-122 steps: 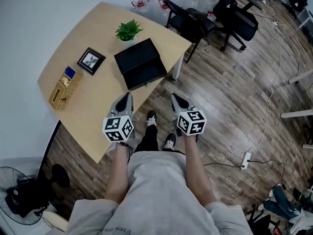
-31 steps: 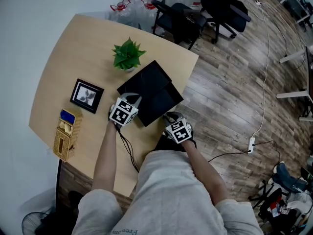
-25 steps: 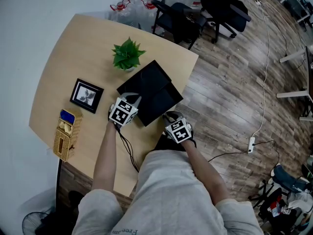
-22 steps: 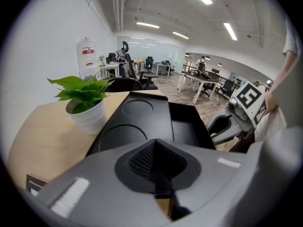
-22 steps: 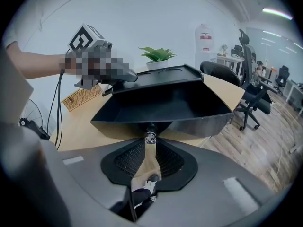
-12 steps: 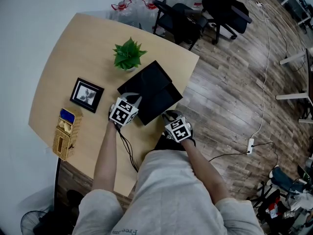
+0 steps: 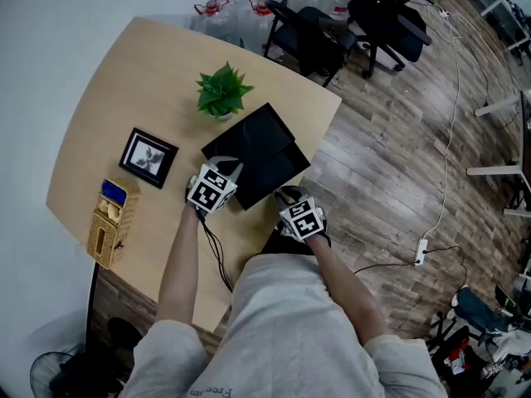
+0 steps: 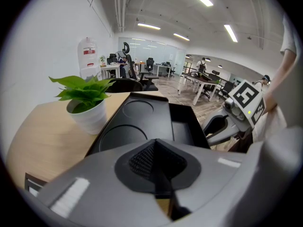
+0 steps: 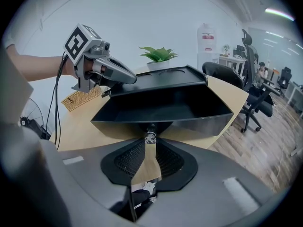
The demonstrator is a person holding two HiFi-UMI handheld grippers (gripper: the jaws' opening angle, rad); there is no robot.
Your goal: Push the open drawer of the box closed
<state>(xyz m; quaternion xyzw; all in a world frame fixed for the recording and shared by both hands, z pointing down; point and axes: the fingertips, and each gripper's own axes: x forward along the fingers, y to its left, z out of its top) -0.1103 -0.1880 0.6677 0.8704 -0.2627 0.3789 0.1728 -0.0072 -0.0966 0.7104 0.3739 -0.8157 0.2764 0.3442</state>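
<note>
While drawer (image 7: pixel 278 172) gapes, plant (image 7: pixel 222 92) behind box (image 7: pixel 249 139), frame (image 7: pixel 148 157) left.

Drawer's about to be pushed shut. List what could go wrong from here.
1. The right gripper grips only the drawer's small knob; an off-line push may skew the drawer.
2. The box may slide toward the potted plant unless the left gripper at its corner braces it.

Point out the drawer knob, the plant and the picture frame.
knob (image 9: pixel 150 137), right gripper view, on its shiny head.
plant (image 7: pixel 222 91), head view, on the leaves.
frame (image 7: pixel 148 157), head view, on the picture's middle.
</note>
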